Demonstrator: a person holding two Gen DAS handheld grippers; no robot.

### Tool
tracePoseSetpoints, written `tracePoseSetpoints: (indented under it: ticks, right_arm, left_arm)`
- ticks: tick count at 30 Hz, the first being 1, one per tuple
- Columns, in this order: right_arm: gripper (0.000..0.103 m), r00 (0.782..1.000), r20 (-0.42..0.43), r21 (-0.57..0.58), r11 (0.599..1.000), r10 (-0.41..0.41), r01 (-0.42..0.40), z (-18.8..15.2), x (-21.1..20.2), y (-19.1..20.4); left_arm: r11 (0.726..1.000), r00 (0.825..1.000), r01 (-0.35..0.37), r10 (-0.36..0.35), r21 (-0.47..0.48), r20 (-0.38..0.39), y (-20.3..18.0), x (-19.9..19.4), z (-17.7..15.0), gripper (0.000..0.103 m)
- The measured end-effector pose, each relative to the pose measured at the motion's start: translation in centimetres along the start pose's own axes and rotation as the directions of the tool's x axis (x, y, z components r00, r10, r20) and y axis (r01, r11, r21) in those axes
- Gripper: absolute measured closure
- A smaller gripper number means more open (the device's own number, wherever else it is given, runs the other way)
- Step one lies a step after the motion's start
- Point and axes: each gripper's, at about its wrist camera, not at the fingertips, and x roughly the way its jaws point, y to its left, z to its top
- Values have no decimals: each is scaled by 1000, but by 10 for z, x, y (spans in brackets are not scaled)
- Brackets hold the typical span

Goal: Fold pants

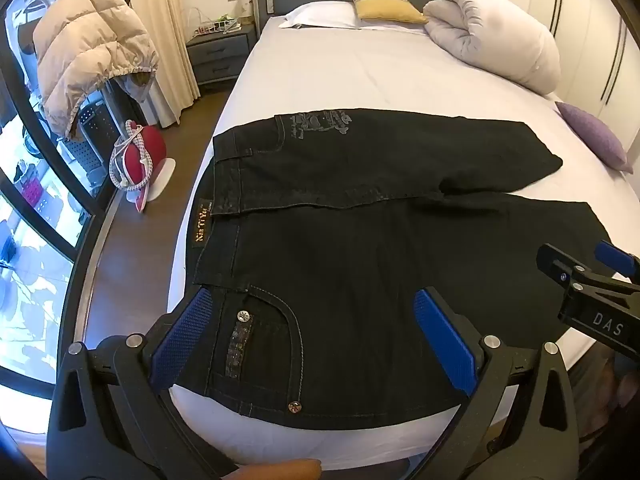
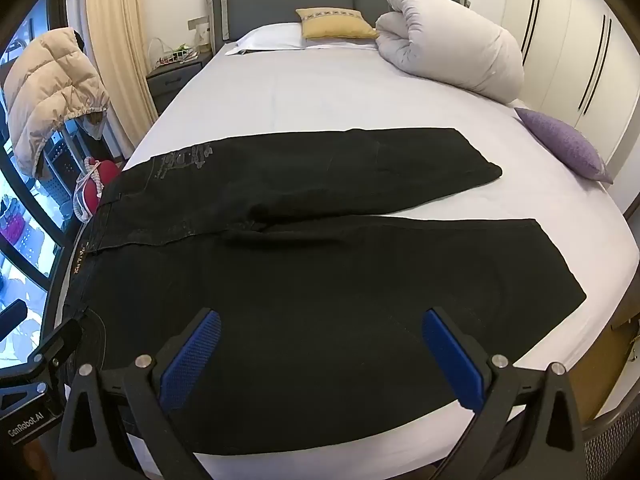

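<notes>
Black jeans (image 1: 360, 248) lie spread flat across the foot of a white bed (image 1: 360, 64), waistband to the left, both legs pointing right. My left gripper (image 1: 316, 332) is open, hovering over the near hip pocket by the waistband. My right gripper (image 2: 320, 360) is open, above the near leg (image 2: 340, 288) close to the bed's front edge; it also shows in the left wrist view (image 1: 592, 280) at the right. The far leg (image 2: 320, 176) lies apart from the near one. Neither gripper holds the fabric.
A rolled white duvet (image 2: 452, 44), a yellow cushion (image 2: 336, 24) and a white pillow lie at the headboard. A purple cushion (image 2: 560, 144) sits at the bed's right edge. A beige jacket (image 1: 92, 52), a red bag (image 1: 140, 152) and a nightstand (image 1: 220, 52) stand left.
</notes>
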Motion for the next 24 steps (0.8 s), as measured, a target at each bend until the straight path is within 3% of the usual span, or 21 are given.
tracePoseSetpoints:
  ticks: [24]
  right_arm:
    - [0, 1000, -5, -4, 1000, -3, 3, -3, 2, 3]
  left_arm:
    - [1000, 1000, 3, -3, 6, -8, -2, 2, -1, 0]
